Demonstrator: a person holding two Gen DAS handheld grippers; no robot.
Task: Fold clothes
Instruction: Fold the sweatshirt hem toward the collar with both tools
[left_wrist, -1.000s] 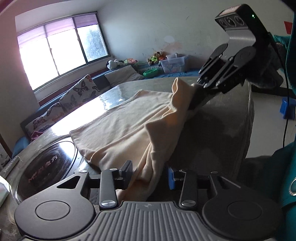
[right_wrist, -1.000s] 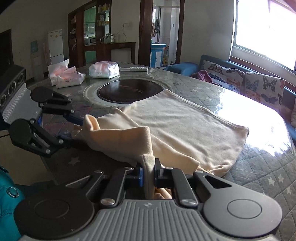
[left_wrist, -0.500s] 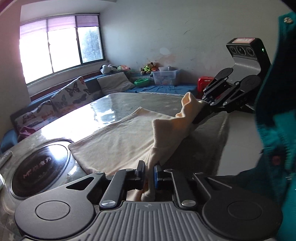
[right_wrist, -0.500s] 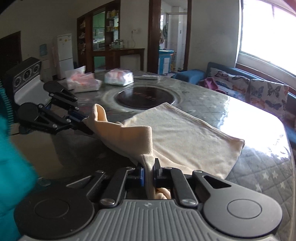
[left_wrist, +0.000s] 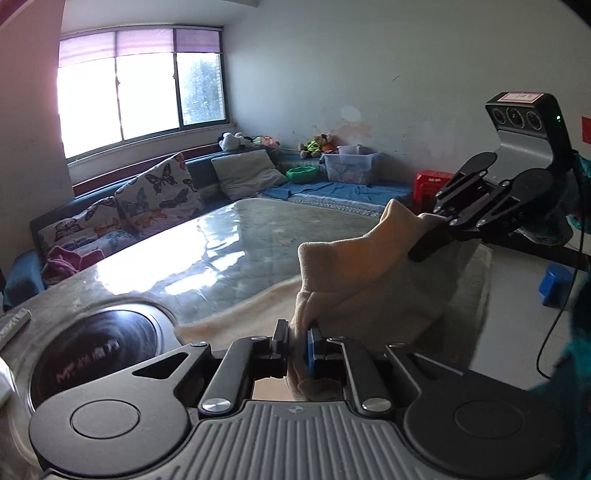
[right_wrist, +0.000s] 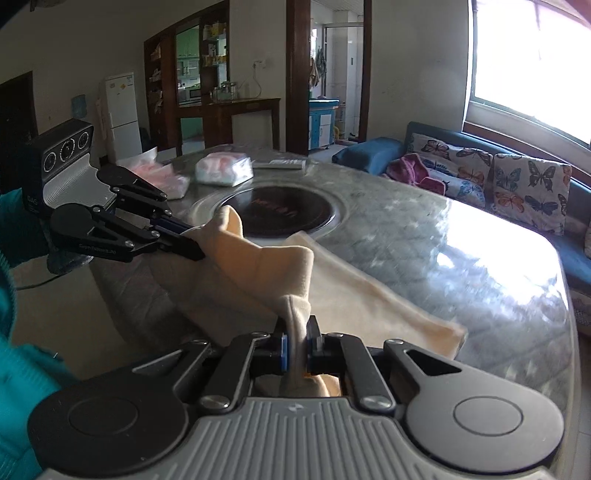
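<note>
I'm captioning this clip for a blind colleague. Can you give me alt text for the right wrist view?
The right gripper has its jaws shut on a cream cloth, lifting one edge off a grey table. The left gripper pinches the same raised edge further left. Behind sit a dark round cooktop and a butterfly-print sofa.

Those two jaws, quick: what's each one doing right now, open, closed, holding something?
Left gripper: closed, holding the cream cloth.
Right gripper: closed, holding the same cloth.

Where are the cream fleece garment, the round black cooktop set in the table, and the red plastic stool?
cream fleece garment (right_wrist: 266, 273), right wrist view, lifted fold
round black cooktop (right_wrist: 295, 210), right wrist view, glass centre
red plastic stool (left_wrist: 428, 182), left wrist view, side face
</note>
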